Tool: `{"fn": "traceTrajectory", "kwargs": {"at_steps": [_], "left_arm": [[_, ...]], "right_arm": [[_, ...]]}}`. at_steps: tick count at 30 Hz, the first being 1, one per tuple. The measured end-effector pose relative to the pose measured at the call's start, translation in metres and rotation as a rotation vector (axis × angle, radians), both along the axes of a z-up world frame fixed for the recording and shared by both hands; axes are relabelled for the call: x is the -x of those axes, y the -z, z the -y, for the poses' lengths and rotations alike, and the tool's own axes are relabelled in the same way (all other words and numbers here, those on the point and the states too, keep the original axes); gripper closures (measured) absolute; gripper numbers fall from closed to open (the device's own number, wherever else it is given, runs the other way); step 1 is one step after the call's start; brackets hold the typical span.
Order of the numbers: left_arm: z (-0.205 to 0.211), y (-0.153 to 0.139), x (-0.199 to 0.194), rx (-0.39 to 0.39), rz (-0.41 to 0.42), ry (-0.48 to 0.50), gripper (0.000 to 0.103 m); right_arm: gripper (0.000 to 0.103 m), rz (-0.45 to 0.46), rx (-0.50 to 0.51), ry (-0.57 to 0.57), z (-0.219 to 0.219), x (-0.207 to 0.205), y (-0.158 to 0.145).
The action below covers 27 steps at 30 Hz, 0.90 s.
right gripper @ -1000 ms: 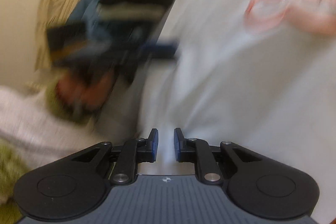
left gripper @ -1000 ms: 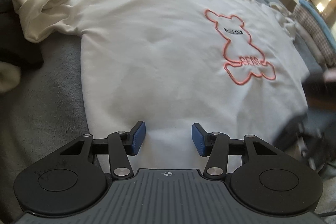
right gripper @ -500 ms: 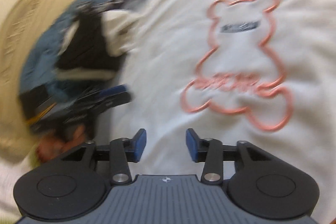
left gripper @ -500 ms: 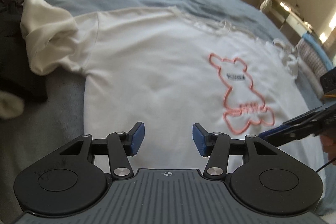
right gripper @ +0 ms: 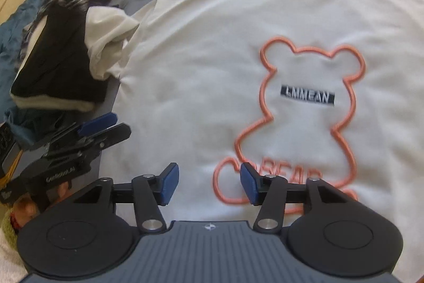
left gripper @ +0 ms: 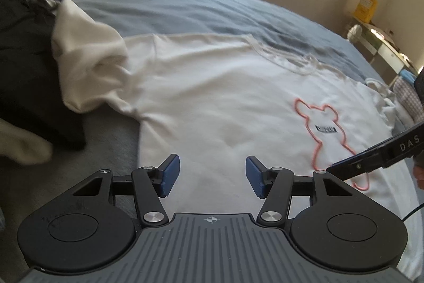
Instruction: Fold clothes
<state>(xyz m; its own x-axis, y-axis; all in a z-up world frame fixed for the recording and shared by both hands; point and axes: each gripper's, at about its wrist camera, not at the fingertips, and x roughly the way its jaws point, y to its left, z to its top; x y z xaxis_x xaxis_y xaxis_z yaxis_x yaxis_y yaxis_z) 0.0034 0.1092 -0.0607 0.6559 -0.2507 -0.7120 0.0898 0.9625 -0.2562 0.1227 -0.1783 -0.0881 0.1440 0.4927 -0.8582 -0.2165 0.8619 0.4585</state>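
The white T-shirt [right gripper: 212, 65] is spread face-up on the bed [left gripper: 185, 1], bear print [right gripper: 304, 118] showing, probably flattened so it can be folded neatly. One sleeve [left gripper: 87, 62] is bunched against a dark pile of clothes [right gripper: 58, 65] (not yet smoothed). Above the hem, the left gripper [left gripper: 210, 175] and right gripper [right gripper: 208, 183] are seen hovering, jaws opening, nothing held between them.

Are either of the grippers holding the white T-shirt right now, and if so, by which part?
Neither. The left gripper and right gripper are both opening, nothing between their pads, above the white T-shirt lying flat.
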Motion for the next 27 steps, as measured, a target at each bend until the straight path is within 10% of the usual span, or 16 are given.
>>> {"fn": "traceTrajectory", "kwargs": {"at_steps": [27], "left_arm": [[0.006, 0.001, -0.009, -0.017, 0.063, -0.043, 0.029]], "right_arm": [[0.041, 0.010, 0.008, 0.244, 0.027, -0.011, 0.008]]}}
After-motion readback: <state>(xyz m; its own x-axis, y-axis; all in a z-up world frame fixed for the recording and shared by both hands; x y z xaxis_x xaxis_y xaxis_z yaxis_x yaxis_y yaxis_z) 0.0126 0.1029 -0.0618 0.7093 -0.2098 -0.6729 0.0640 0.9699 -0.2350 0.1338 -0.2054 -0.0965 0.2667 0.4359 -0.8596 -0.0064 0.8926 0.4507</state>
